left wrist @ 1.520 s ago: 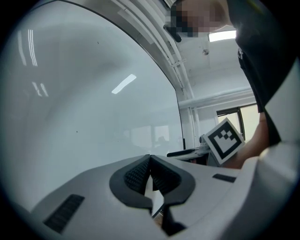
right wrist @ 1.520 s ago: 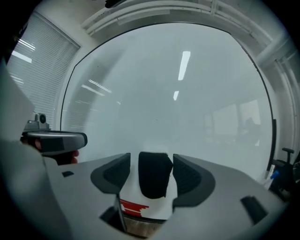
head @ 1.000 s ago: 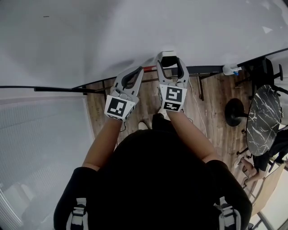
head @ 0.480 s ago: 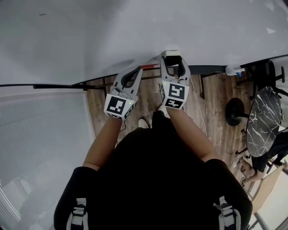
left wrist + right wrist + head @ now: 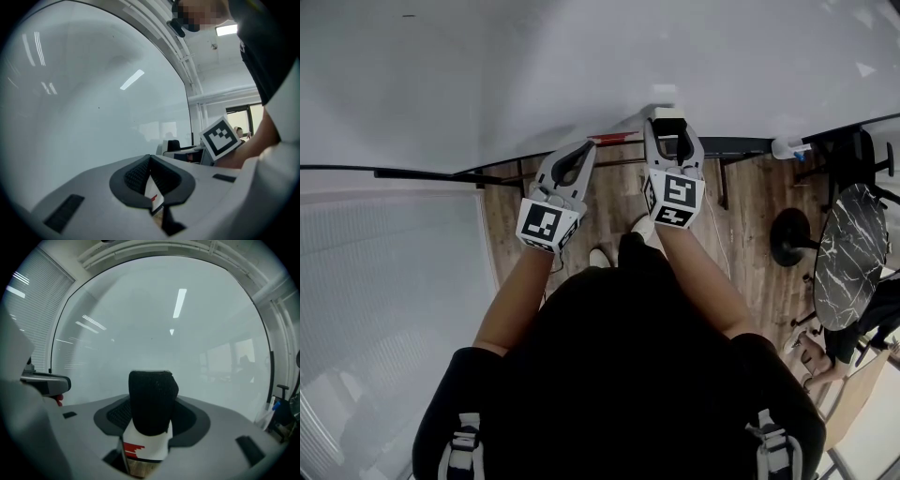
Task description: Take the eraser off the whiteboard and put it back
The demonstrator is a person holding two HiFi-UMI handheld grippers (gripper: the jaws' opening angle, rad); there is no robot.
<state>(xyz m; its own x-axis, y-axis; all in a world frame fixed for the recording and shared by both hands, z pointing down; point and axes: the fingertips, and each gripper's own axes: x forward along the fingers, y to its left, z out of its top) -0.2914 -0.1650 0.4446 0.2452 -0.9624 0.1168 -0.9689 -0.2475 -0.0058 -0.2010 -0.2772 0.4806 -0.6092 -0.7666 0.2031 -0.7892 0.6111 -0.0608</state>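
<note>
1. Left gripper (image 5: 587, 146) sits nearest, its jaws pressed together on nothing.
2. Right gripper (image 5: 670, 129), just beside it, has just been closing its jaws; they clamp the eraser (image 5: 150, 404).
3. Eraser's black felt end points at the whiteboard (image 5: 581, 66), close against it; contact unclear.

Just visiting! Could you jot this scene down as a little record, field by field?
Place: person standing at a whiteboard, wood floor below
Right claw: has just been closing; pads on the eraser
Eraser: black felt, white body with red print, at the board's lower edge
Left claw: shut, empty, beside the right one
Stage: eraser gripped; whether it is off the board can't be told
</note>
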